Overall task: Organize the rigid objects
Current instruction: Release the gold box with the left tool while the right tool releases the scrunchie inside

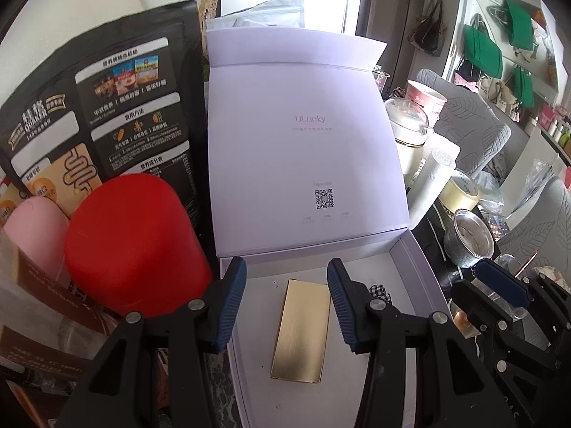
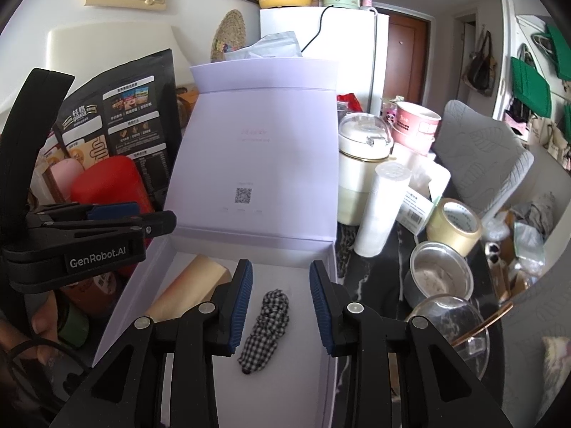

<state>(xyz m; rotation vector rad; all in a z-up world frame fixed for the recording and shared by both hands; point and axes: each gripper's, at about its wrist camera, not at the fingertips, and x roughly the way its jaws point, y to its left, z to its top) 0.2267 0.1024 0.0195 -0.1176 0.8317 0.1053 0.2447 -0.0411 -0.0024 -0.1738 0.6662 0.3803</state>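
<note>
1. Left gripper [image 1: 287,301]: jaws apart, nothing between the pads, poised over the gold box [image 1: 300,328].
2. Right gripper [image 2: 281,308]: jaws apart, empty, above the checkered cloth piece [image 2: 266,328].
3. Gold box and cloth lie side by side on the floor of the open white box [image 1: 417,267], lid [image 1: 303,164] upright.
</note>
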